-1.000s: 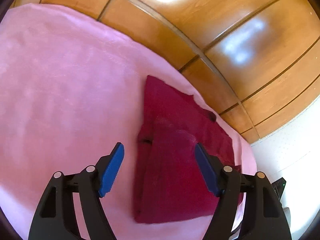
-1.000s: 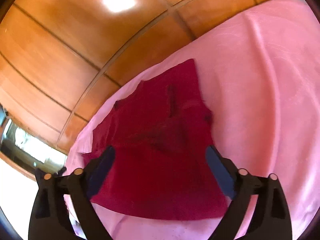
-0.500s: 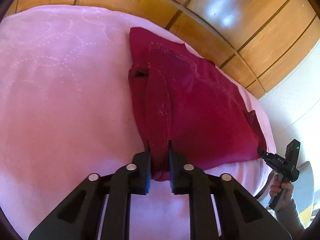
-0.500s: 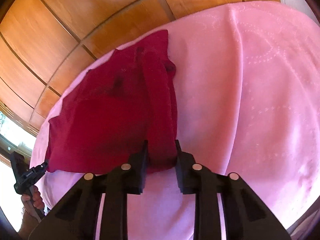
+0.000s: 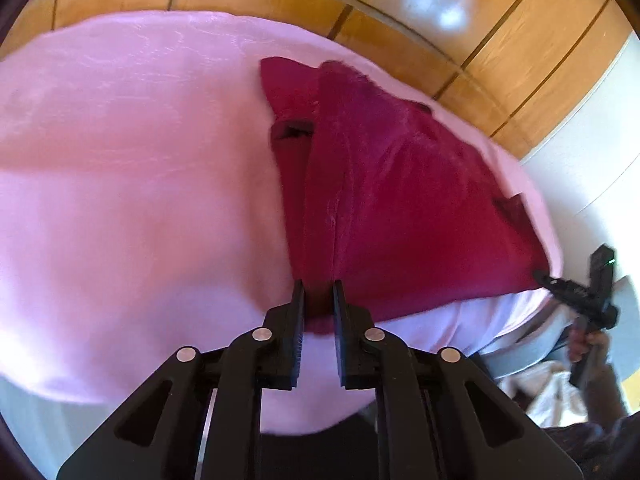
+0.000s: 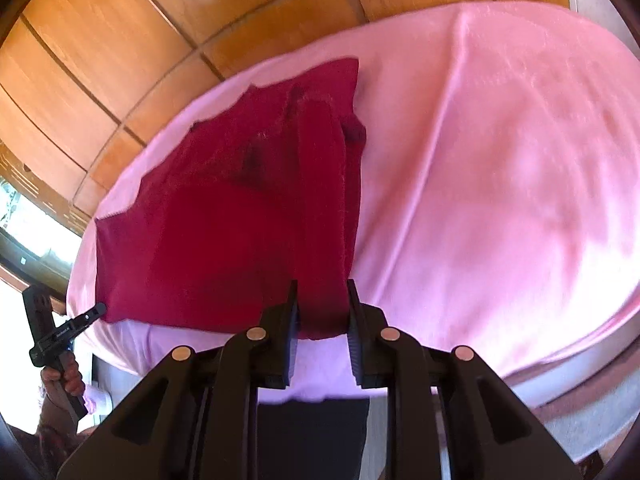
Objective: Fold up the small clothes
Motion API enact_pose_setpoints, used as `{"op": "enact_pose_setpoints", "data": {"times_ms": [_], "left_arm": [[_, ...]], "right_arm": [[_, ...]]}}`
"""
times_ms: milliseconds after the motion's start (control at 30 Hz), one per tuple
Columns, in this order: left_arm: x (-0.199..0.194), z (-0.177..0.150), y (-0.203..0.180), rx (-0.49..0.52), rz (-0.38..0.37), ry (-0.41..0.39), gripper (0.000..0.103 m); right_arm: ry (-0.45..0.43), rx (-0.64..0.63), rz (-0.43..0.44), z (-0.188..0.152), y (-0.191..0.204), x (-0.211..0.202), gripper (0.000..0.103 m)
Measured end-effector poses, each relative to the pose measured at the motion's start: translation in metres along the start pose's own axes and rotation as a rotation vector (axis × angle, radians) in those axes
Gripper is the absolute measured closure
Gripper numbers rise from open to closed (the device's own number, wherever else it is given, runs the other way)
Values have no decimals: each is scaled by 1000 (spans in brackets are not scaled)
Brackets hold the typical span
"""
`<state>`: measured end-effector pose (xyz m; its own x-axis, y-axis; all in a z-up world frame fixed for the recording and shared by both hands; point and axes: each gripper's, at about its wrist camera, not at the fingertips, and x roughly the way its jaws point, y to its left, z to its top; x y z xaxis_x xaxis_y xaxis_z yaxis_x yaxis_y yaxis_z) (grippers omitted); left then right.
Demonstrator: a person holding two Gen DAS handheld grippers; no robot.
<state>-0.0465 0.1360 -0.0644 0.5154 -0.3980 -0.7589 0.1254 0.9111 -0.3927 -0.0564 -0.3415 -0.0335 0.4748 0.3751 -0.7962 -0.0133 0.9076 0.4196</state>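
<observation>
I have the left tongs (image 5: 318, 300) pinched on the near hem of the dark red garment (image 5: 400, 208), and the right tongs (image 6: 322, 304) clamped on a bunched fold at the hem's other end; both closed onto the cloth within the last second. The garment lies spread on the pink cover (image 5: 140, 200), towards its far edge, beside the wood-panelled wall (image 5: 480, 20). Nothing stands between me and the cloth. In each view the other tongs show only at the frame's edge, gripped by a hand (image 6: 66, 376). A pale crumpled cloth (image 5: 556, 396) below the cover is too blurred to identify.
</observation>
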Motion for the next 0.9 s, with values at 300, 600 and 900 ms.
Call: {"op": "enact_pose_setpoints", "data": {"times_ms": [300,600,900], "left_arm": [[-18,44,-21,111,277,-194,30],[17,75,-49,160,338,-203,28],[31,81,-53,164,337,-174,28]], "right_arm": [[-142,-60,-78,34,20,-17,44],[-93,-190,-32,39,76,30,40],[-43,-167,-49,30,70,65,34]]}}
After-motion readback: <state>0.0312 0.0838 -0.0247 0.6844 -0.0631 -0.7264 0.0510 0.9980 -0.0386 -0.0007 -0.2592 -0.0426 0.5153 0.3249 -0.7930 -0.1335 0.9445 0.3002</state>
